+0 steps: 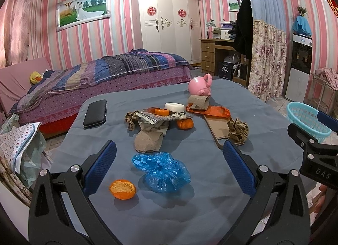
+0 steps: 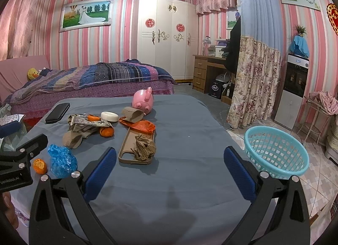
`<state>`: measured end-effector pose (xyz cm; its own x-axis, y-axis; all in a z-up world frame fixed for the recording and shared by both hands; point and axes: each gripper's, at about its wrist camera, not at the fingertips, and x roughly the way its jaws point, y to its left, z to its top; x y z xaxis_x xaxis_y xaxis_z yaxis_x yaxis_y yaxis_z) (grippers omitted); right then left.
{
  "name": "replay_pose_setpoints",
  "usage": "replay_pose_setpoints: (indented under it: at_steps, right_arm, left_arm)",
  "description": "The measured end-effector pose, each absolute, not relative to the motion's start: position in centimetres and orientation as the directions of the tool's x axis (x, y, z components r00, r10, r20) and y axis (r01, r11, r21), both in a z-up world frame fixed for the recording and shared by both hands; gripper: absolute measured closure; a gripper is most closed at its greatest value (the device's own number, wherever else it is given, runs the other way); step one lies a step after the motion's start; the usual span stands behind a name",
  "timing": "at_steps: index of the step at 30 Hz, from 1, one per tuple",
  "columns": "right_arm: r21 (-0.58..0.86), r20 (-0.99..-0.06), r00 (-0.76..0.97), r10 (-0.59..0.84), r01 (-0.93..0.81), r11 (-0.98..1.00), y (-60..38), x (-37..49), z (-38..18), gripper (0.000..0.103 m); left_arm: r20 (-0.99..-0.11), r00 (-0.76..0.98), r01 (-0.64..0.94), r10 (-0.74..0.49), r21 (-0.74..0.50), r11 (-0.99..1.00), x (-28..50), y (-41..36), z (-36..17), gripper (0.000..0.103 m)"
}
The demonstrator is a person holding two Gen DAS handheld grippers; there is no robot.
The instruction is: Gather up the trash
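Observation:
Trash lies scattered on a blue-grey cloth-covered table [image 1: 211,202]. A crumpled blue plastic bag [image 1: 163,171] and an orange peel [image 1: 123,189] sit just ahead of my left gripper [image 1: 169,150], which is open and empty. Farther back are a flattened cardboard tube [image 1: 147,140], wrappers [image 1: 156,117] and more orange peel [image 1: 185,124]. A crumpled brown paper [image 2: 144,146] rests on a tan phone case [image 2: 132,150]. An orange bag [image 2: 140,125] lies under another tube [image 2: 132,115]. My right gripper [image 2: 169,156] is open over bare cloth. A turquoise basket [image 2: 274,152] stands at the table's right edge.
A pink piggy bank [image 1: 199,86], a white soap bar [image 1: 174,107] and a black wallet [image 1: 95,113] also sit on the table. A bed [image 1: 95,80] lies behind it; a cloth-lined bin [image 1: 19,150] stands left. Tiled floor shows at the right.

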<state>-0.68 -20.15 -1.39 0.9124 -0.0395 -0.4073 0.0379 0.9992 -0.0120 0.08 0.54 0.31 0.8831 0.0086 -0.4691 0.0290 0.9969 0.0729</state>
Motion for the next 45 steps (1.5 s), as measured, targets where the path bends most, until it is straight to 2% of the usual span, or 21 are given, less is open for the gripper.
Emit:
replay_pose_setpoints:
  at_steps: [45]
  right_arm:
    - [-0.014, -0.404, 0.914, -0.04, 0.038, 0.999, -20.4, -0.73, -1.44, 0.004]
  left_arm:
    - [-0.477, 0.879, 0.02, 0.019, 0.077, 0.997, -0.29, 0.97, 0.0, 0.005]
